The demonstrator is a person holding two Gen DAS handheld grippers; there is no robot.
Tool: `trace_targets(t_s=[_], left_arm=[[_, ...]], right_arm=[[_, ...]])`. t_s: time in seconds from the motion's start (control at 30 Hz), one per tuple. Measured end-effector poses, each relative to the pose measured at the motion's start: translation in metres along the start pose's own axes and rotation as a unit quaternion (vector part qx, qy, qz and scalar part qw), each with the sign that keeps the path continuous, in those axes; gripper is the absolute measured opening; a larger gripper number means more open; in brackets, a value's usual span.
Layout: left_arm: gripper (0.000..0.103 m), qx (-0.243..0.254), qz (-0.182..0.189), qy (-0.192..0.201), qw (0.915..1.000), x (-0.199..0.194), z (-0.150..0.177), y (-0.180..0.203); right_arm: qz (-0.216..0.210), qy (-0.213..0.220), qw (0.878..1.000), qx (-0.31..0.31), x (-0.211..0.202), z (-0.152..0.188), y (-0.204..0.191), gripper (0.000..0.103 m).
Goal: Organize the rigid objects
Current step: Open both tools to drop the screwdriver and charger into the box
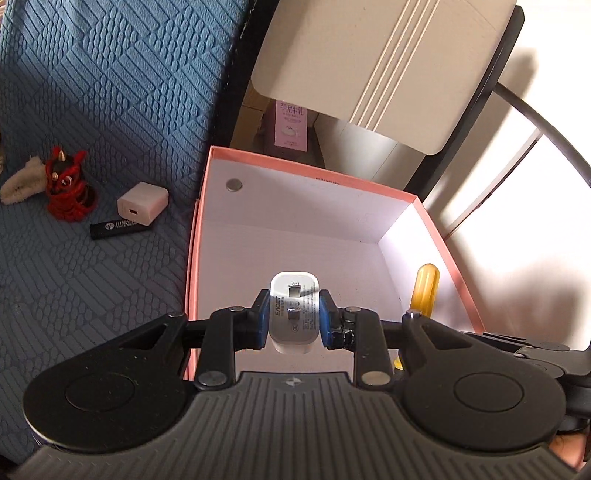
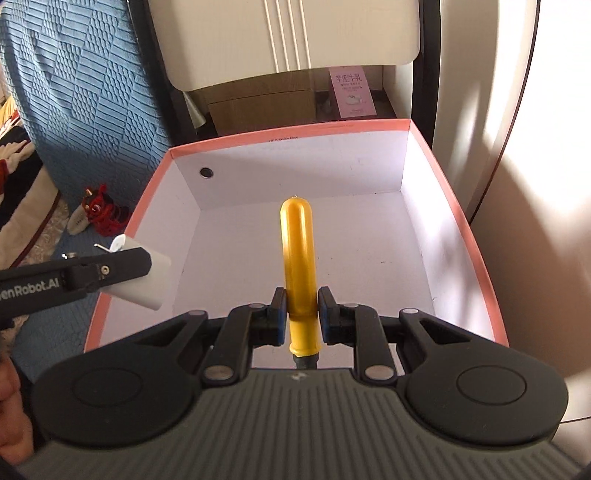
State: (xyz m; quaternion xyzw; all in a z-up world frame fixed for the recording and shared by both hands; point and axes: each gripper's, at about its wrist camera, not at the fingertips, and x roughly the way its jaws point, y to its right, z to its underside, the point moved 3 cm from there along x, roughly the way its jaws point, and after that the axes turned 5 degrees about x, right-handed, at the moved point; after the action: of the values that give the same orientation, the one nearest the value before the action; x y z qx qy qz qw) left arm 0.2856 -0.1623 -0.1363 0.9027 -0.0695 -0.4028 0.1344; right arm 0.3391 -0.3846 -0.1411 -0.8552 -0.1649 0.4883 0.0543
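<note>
— Nearest the left wrist lens: left gripper [image 1: 294, 314], blue pads [image 1: 260, 321] clamped on a white EACET charger [image 1: 294, 312], glossy plastic, rounded corners, printed face up, held over the pink box [image 1: 439, 236].

— From the right wrist: right gripper [image 2: 300, 309] clamped on a yellow tube [image 2: 297, 266], smooth, waxy, dome-tipped, pointing forward above the box [image 2: 476, 254] floor. Grey stub below its flared end; what that is, hard to tell.

— Seen only from the left: second white charger [image 1: 143, 203], boxy, one port facing out, on the blue quilted cover [image 1: 92, 92], touching a slim black stick [image 1: 120, 226] with white print.

— Seen from the right instead: side of the left gripper [image 2: 110, 271] at the box's left rim, charger [image 2: 147, 284] jutting out as a plain white slab.

— Shared by both: matte white cardboard inside, salmon-pink rim, one round metal disc [image 1: 233, 184] high on the far wall.

— Left of the box, red fuzzy figurine [image 1: 68, 186] with a small horn, beside a cream plush piece [image 1: 22, 182].

— Farthest back: beige chair back [image 2: 288, 33] with three raised lines, brown cartons [image 2: 258, 99], pink packet [image 2: 352, 92] with printed characters.
</note>
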Motion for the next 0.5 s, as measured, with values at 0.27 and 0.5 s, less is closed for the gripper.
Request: trace_targets(t_s=[0.27,0.5], left_arm=[[0.031,0.029,0.008,-0.003,0.9996,0.017,-0.005,0.016],[0.041,0.05,0.003,0.006,0.9987,-0.001,-0.012,0.019]], right_arm=[[0.01,-0.012,1.0,0.014,0.012,0.009,0.02,0.022],[-0.005,0.006,1.0,0.022,-0.001,0.0,0.021,0.035]])
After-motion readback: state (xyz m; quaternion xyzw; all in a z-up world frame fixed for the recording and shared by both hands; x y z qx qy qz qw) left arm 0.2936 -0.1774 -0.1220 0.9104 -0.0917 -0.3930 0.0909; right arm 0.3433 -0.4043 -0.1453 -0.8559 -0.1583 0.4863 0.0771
